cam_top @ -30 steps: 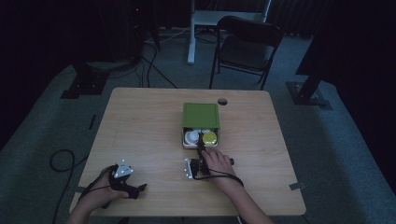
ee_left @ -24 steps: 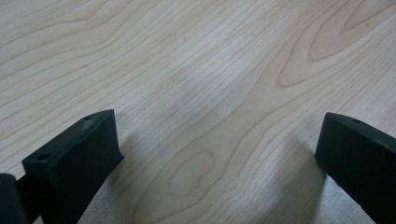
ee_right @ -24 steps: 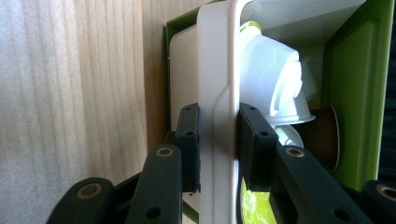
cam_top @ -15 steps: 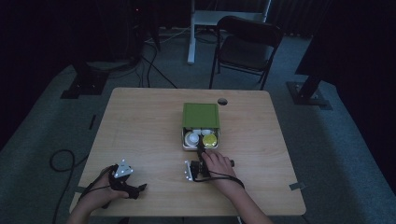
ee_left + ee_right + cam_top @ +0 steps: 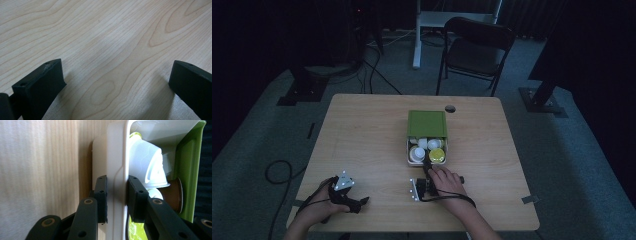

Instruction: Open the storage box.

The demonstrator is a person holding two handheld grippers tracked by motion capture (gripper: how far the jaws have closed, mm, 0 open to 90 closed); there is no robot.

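Drawer (image 5: 117, 167) white smooth plastic front | right tongs (image 5: 117, 195) clamp it | left tongs (image 5: 115, 82) wide, woodgrain table (image 5: 105, 32)

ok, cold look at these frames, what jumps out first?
The green box mid-table, its white drawer slid out toward the person and packed with white and yellow-lidded capsules. Next, the right tool is clamped on the drawer's front wall, one jaw outside and one inside. The left tool sits open over bare wood near the table's near-left corner.
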